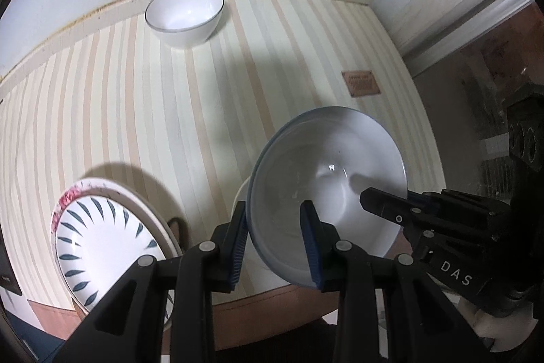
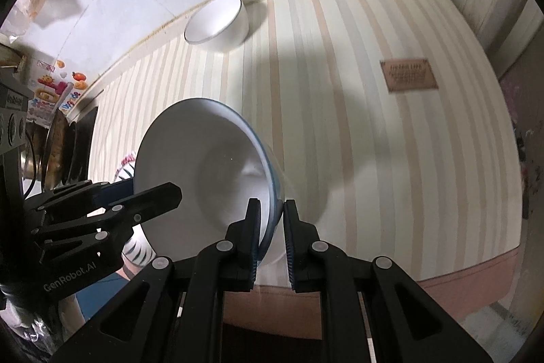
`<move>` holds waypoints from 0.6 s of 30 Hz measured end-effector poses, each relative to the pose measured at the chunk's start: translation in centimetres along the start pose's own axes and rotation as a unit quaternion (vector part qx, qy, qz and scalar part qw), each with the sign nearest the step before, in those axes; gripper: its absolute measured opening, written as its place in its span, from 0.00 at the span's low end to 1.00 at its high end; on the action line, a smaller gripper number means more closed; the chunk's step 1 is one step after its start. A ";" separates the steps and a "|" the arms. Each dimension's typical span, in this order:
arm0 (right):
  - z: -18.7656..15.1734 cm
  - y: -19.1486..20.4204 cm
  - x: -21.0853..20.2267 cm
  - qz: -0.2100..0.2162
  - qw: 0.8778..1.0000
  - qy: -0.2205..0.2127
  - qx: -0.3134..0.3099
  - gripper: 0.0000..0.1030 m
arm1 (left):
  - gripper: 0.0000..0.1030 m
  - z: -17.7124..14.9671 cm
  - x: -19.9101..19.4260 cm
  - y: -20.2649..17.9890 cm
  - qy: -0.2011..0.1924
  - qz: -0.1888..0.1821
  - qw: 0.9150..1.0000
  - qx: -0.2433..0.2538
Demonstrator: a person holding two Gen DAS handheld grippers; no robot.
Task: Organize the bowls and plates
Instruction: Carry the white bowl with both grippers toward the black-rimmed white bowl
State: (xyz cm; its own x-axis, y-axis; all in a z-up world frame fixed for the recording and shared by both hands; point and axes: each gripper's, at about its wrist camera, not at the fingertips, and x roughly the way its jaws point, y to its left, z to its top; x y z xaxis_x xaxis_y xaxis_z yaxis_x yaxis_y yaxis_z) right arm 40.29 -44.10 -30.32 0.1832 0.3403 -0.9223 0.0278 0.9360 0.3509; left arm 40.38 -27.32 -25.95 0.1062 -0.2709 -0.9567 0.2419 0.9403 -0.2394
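Note:
A white blue-rimmed bowl (image 1: pixel 326 172) is held tilted above the striped table, and both grippers grip its rim. My left gripper (image 1: pixel 275 244) has its fingers on either side of the near rim. My right gripper (image 2: pixel 272 237) is shut on the opposite rim of the same bowl (image 2: pixel 204 165). A leaf-patterned plate (image 1: pixel 98 240) lies on a pink-edged plate at the table's front left. A second white bowl (image 1: pixel 185 16) stands at the back by the wall; it also shows in the right wrist view (image 2: pixel 217 22).
The striped tablecloth (image 1: pixel 136 111) carries a brown label patch (image 1: pixel 361 83) at the right. The wall runs along the table's far edge. The table's front edge (image 2: pixel 459 274) is near. Pans and packets (image 2: pixel 51 111) sit at the far left.

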 end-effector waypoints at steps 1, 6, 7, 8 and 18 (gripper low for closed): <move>-0.2 0.0 0.3 0.001 1.000 0.003 0.001 0.14 | 0.27 -0.2 0.3 0.1 0.004 0.002 1.000 -0.001; -0.7 -0.1 2.1 -0.005 1.000 0.022 -0.004 0.14 | 0.27 -0.9 2.1 0.5 0.028 0.011 1.000 -0.005; -0.9 -0.1 2.4 -0.006 1.000 0.025 -0.003 0.14 | 0.27 -1.0 2.4 0.6 0.032 0.014 0.999 -0.004; -0.9 -0.2 2.7 -0.007 1.000 0.028 -0.004 0.14 | 0.27 -1.2 2.7 0.6 0.034 0.015 0.999 -0.003; -1.2 -0.3 5.1 -0.015 0.999 0.052 -0.004 0.14 | 0.27 -1.4 4.7 0.5 0.058 0.048 0.997 0.008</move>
State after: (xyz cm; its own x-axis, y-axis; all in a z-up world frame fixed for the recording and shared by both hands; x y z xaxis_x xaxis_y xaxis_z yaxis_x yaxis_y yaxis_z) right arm 40.04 -42.51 -35.27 0.0799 0.3191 -0.9444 0.0239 0.9465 0.3218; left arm 39.61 -27.82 -30.82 0.0170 -0.1522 -0.9882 0.2521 0.9571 -0.1430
